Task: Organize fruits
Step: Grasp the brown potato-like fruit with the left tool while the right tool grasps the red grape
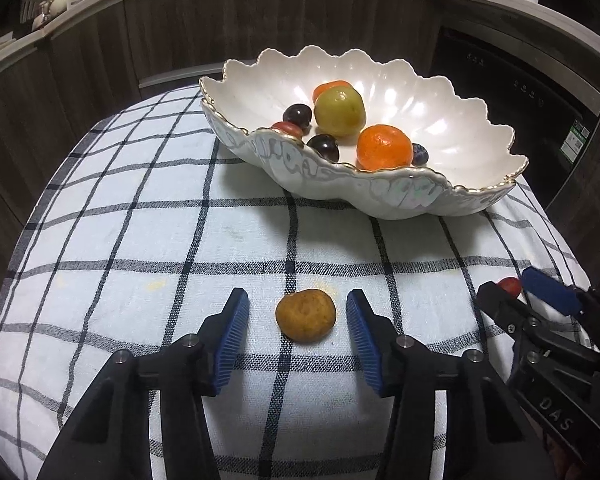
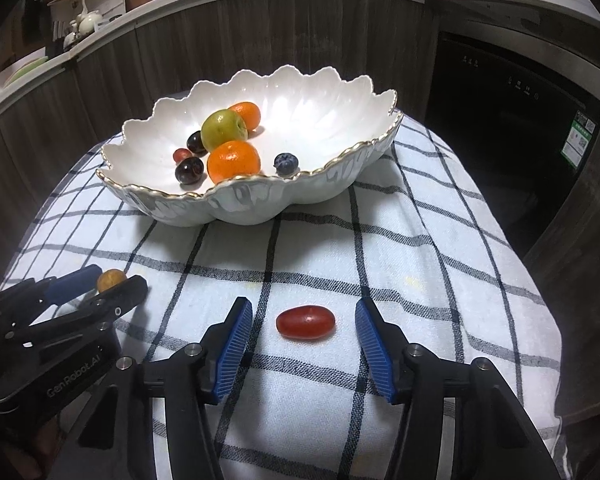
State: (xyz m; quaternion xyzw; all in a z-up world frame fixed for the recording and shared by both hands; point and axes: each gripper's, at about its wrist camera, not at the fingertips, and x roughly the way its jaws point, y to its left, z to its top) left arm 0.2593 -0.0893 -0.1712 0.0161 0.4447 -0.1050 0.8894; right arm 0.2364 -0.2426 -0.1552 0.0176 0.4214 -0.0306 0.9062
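Observation:
A small brown round fruit (image 1: 305, 315) lies on the checked cloth between the blue pads of my left gripper (image 1: 298, 312), with a gap on each side, so the gripper is open. A red oval cherry tomato (image 2: 305, 322) lies on the cloth between the pads of my right gripper (image 2: 304, 320), also untouched and open. Behind stands a white scalloped bowl (image 1: 380, 196) with a gold rim, holding two oranges, a green fruit (image 1: 339, 111), dark grapes, a red tomato and a blueberry (image 2: 286, 163). Each gripper shows in the other's view: right gripper (image 1: 512, 292), left gripper (image 2: 114, 278).
The blue-and-white checked cloth (image 2: 400, 264) covers a small table whose edges fall away at left and right. Dark wooden cabinets and a grey counter curve behind. A black appliance (image 2: 512, 120) stands at the right.

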